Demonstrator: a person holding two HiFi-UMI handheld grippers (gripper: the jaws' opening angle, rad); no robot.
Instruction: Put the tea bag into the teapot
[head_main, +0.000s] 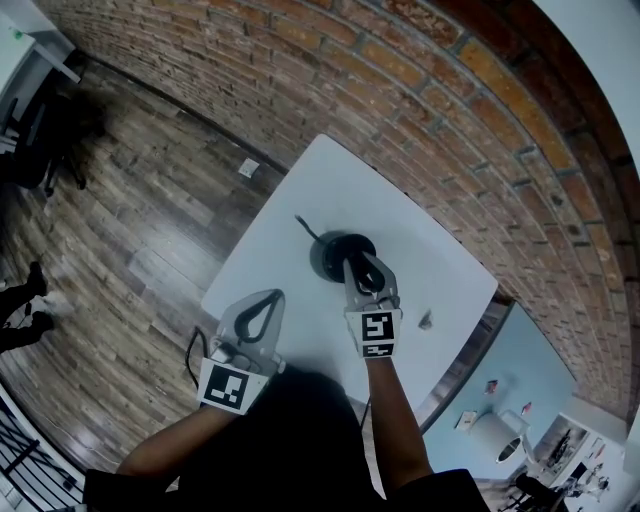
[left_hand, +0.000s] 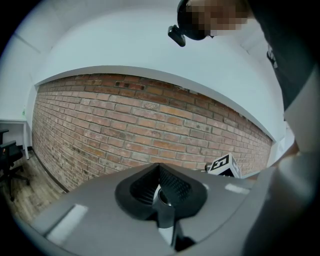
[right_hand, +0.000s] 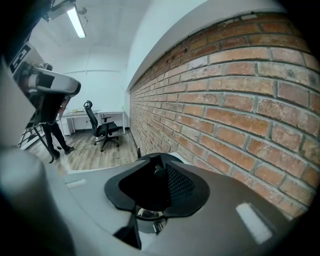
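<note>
Right gripper (head_main: 353, 263) clamped on lid knob (right_hand: 159, 171) of black teapot (head_main: 328, 256), mid white table (head_main: 300, 190) — left gripper (head_main: 274, 296) empty, jaws together, near table edge.

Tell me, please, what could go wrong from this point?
The right tool seems to pinch only the small knob of the teapot lid; the lid could slip and drop onto the teapot. The small item that looks like the tea bag lies near the edge of the table; a careless sweep could knock it off.
</note>
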